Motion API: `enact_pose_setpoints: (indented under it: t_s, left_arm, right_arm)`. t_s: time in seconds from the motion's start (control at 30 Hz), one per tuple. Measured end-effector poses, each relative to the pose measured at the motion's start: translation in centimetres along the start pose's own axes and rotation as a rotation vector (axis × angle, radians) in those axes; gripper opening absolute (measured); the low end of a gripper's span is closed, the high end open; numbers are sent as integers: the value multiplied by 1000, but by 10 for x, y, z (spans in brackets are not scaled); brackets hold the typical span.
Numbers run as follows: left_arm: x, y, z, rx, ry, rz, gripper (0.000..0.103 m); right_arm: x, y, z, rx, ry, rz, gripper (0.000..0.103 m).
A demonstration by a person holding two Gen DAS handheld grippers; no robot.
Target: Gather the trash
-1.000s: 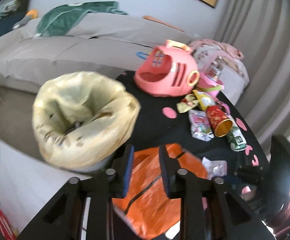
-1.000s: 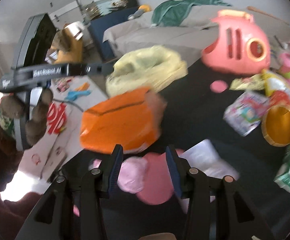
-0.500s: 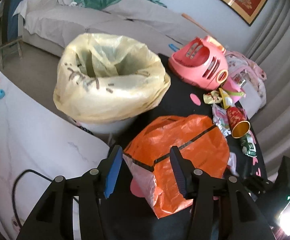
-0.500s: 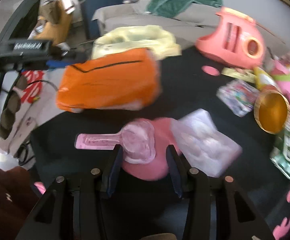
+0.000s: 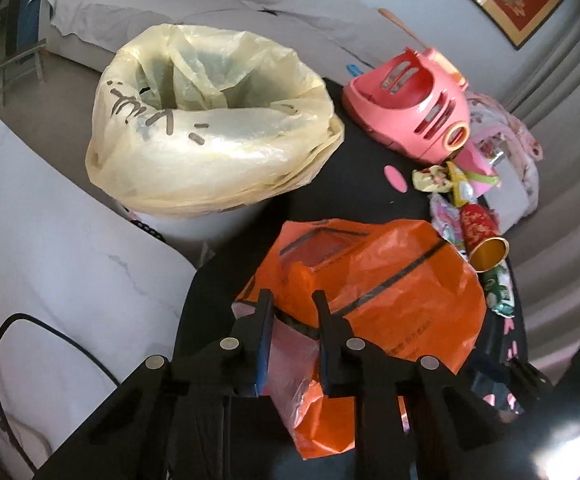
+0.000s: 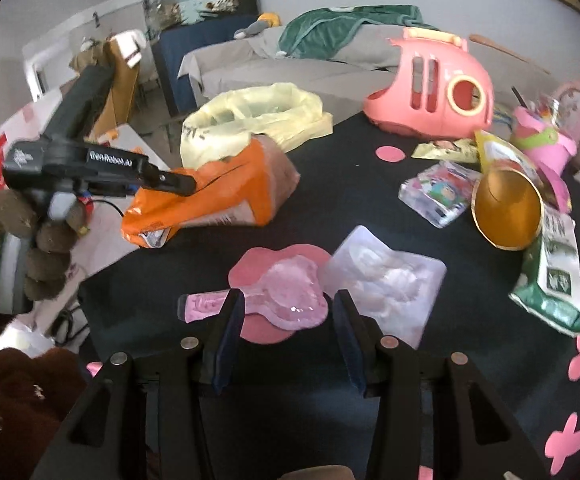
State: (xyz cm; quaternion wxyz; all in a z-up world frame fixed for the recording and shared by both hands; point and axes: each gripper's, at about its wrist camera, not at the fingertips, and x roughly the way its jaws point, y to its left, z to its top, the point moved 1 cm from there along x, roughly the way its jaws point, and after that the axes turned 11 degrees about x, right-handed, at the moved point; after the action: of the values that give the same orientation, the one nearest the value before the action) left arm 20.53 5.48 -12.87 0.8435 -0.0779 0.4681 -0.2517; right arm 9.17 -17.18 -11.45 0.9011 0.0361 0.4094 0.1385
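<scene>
An orange plastic bag (image 5: 374, 300) lies on the black table (image 5: 362, 184), also in the right wrist view (image 6: 209, 196). My left gripper (image 5: 292, 300) has its fingers around the bag's near edge with a gap between them; the right wrist view shows its tip (image 6: 187, 184) on the bag. A bin lined with a yellow bag (image 5: 209, 128) stands beyond the table's left edge. My right gripper (image 6: 290, 300) is open and empty above a pink blister pack (image 6: 277, 300) and a clear plastic tray (image 6: 382, 276). A red-and-gold paper cup (image 6: 506, 208) and several wrappers (image 6: 438, 192) lie right.
A pink toy house (image 5: 414, 104) and a pink bucket (image 6: 542, 140) stand at the table's far side. A green packet (image 6: 554, 280) lies at the right edge. A grey sofa (image 5: 209, 12) is behind. A black cable (image 5: 49, 336) runs over the white floor on the left.
The left gripper rose and tipped down, opened wide, then narrowed around the orange bag's edge. The right gripper pulled back from the pink blister pack and opened wider.
</scene>
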Motion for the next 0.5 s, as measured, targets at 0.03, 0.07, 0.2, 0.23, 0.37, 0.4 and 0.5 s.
enact_pose_setpoints:
  t_s: [0.03,0.07,0.2,0.23,0.37,0.4,0.5]
  left_arm:
    - [-4,0,0,8,-11,-3,16]
    - [-9,-2,0,20,-26,-3,16]
    - [-29,-4,6,56,-84,12,14]
    - [-34,-5,7,60,-96,18,14]
    - [-54,-4,15,70,-155,42,14]
    - [-59,-3,17,73,-167,49,14]
    - [-69,-2,19,77,-192,62,14]
  right_arm:
    - [4,4,1,-16,2,-18,44]
    - [6,5,1,-23,3,-29,44]
    - [22,5,9,-12,29,-29,44]
    - [25,3,11,0,36,-18,44]
    - [32,-1,16,42,76,13,44]
    - [32,0,16,40,81,19,43]
    - [29,2,15,30,87,15,29]
